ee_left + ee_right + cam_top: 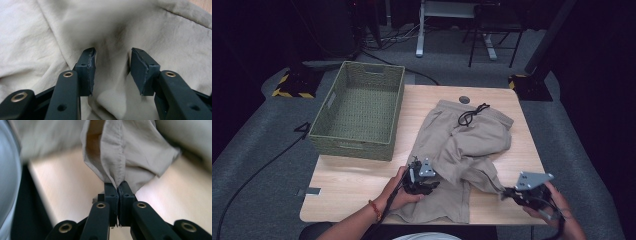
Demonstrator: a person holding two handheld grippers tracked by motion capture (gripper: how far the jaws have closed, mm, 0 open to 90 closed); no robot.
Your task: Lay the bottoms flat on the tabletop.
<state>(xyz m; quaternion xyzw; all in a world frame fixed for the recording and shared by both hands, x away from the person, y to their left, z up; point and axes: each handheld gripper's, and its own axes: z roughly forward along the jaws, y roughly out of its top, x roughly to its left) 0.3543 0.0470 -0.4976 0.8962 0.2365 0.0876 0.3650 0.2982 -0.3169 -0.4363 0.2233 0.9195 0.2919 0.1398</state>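
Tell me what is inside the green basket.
The basket looks empty: its woven floor and inner walls show bare in the high view. The strip of floor just behind its near wall is hidden. The shorts lie beside it on the table.

Dark room, grey carpet floor (257,150), light wood surface (352,177), white desk legs (419,30), black chair (492,30) behind, cables on floor.

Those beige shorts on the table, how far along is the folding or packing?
Early on. The beige shorts lie rumpled on the table, nothing neatly folded yet. In hand: the right gripper has its jaws shut on a hem edge, while the left gripper has open jaws over a ridge of cloth. Probably left: smoothing, folding, and perhaps moving them into the green basket, which holds nothing.
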